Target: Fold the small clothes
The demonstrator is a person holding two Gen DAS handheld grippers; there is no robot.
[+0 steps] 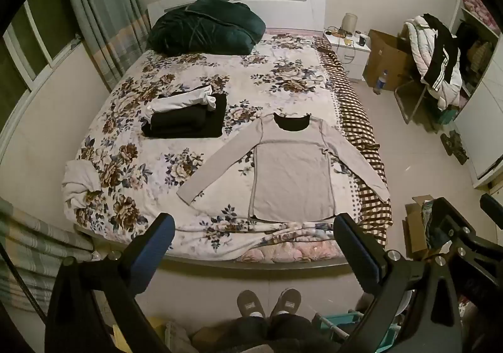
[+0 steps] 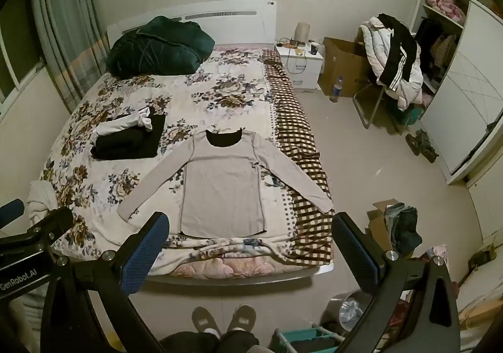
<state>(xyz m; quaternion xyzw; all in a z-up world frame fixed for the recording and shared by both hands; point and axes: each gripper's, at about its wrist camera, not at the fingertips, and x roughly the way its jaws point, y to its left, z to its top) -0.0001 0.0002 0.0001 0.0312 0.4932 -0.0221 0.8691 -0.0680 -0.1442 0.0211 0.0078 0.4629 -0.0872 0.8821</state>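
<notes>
A light grey long-sleeved shirt [image 1: 290, 170] with a black collar lies flat, sleeves spread, on the floral bed [image 1: 188, 76]; it also shows in the right wrist view [image 2: 221, 186]. A pile of folded black and white clothes [image 1: 188, 115] sits to its left, also in the right wrist view [image 2: 130, 136]. A crumpled white garment [image 1: 80, 181] lies at the bed's near left corner. My left gripper [image 1: 254, 246] is open and empty, held back above the foot of the bed. My right gripper [image 2: 251, 246] is open and empty, beside it.
A dark green quilt [image 1: 204, 25] is bundled at the headboard. A nightstand [image 1: 347, 47], cardboard box [image 1: 385, 58] and a chair heaped with jackets [image 1: 435, 60] stand right of the bed. A wardrobe [image 2: 471, 95] lines the right wall. My slippered feet [image 1: 268, 302] are below.
</notes>
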